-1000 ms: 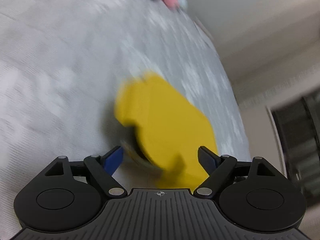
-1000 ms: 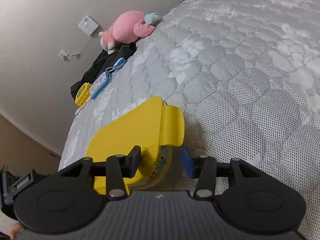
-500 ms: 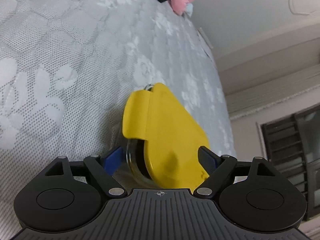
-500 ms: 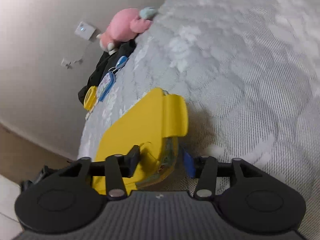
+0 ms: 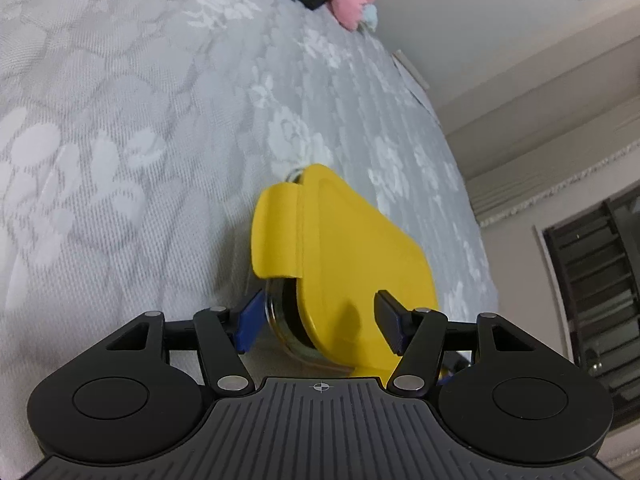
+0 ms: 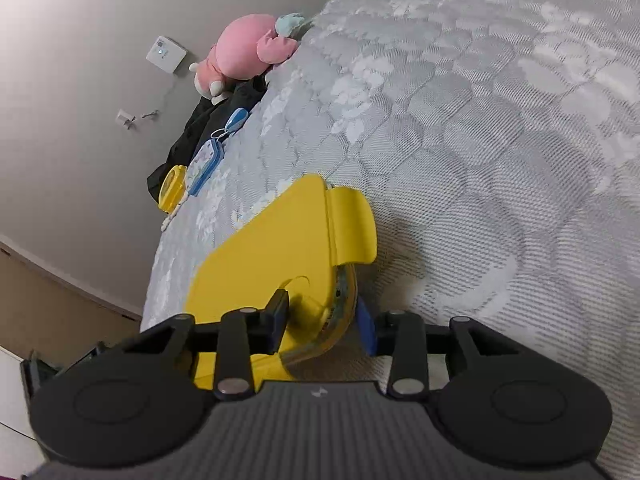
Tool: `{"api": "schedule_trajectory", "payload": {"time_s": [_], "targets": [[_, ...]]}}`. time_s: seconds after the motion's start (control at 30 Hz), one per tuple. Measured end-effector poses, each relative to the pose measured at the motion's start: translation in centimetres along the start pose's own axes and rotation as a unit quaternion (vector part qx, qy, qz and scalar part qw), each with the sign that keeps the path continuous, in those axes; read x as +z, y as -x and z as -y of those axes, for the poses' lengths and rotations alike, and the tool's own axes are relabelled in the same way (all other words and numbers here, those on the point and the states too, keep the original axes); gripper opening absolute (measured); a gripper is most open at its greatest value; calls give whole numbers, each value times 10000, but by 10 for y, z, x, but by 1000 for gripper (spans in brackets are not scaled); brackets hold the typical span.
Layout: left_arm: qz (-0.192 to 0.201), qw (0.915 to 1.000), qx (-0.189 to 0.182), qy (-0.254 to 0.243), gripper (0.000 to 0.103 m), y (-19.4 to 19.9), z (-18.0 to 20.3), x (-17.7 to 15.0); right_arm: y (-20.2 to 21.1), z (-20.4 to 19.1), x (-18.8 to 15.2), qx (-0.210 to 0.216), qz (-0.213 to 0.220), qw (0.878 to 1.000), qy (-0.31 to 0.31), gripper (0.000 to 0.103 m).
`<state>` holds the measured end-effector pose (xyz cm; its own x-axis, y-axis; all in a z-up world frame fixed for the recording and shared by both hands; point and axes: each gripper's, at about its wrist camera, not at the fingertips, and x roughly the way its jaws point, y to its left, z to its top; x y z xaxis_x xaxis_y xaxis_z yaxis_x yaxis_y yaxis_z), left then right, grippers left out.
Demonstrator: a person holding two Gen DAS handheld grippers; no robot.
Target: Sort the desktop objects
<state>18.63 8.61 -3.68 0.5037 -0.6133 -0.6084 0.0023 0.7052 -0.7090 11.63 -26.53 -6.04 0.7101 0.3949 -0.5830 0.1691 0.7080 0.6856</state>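
Note:
A clear container with a yellow lid [image 5: 352, 256] stands on its edge on the grey quilted mattress [image 5: 120, 120]. My left gripper [image 5: 316, 322] is shut on it, one finger on the clear base and one on the lid. My right gripper [image 6: 322, 320] is shut on the same container [image 6: 280, 248] from its other end. A yellow clip flap [image 6: 352, 224] sticks out from the lid's far edge.
At the mattress's far edge by the wall lie a pink plush toy [image 6: 248, 52], a dark cloth [image 6: 200, 132], blue key tags [image 6: 208, 160] and a small yellow box [image 6: 172, 192]. A dark window [image 5: 592, 300] is at the left view's right.
Both grippers have stayed shut on the container. The views have tilted and shifted a little, and the left view is no longer blurred.

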Motion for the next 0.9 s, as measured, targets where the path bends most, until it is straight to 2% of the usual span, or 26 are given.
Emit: {"api": "schedule_trajectory", "payload": {"time_s": [0.03,0.07,0.2,0.33,0.4,0.53,0.6,0.63,0.67,0.7,0.77,0.8,0.9], "targets": [[-43,10000,-16,-8,64,1,0,-4,4,0,0,-16,17,10000,38,35],[-87,10000,-31,-6,65,1,1,-8,7,-1,0,26,15,10000,67,24],[-141,9998,-40,98,66,0,-4,-15,12,-8,-8,57,-22,9996,264,25],[231,9994,183,184,70,13,-12,-9,19,-6,-9,-33,159,9996,227,38],[437,9984,351,89,72,20,-11,-7,23,-1,-8,-79,296,9995,122,47],[481,9980,403,-47,72,14,-9,-3,16,9,0,50,450,9988,-210,49],[484,9972,562,-126,72,6,-10,1,9,10,8,45,520,9984,-230,50],[489,9962,690,-196,75,2,-10,4,4,10,12,22,527,9984,-187,58],[497,9957,743,-261,79,0,-10,5,-2,10,15,25,462,9989,-125,60],[505,9950,793,-324,79,-1,-10,7,-8,11,17,85,369,9992,-111,59],[534,9950,730,-427,76,-3,-9,8,-18,10,18,153,258,9995,-58,43],[607,9945,651,-560,75,-3,-6,8,-21,6,17,113,261,9996,79,42],[864,9916,284,-925,76,2,7,10,-22,-14,10,-267,491,9934,1000,36]]}}
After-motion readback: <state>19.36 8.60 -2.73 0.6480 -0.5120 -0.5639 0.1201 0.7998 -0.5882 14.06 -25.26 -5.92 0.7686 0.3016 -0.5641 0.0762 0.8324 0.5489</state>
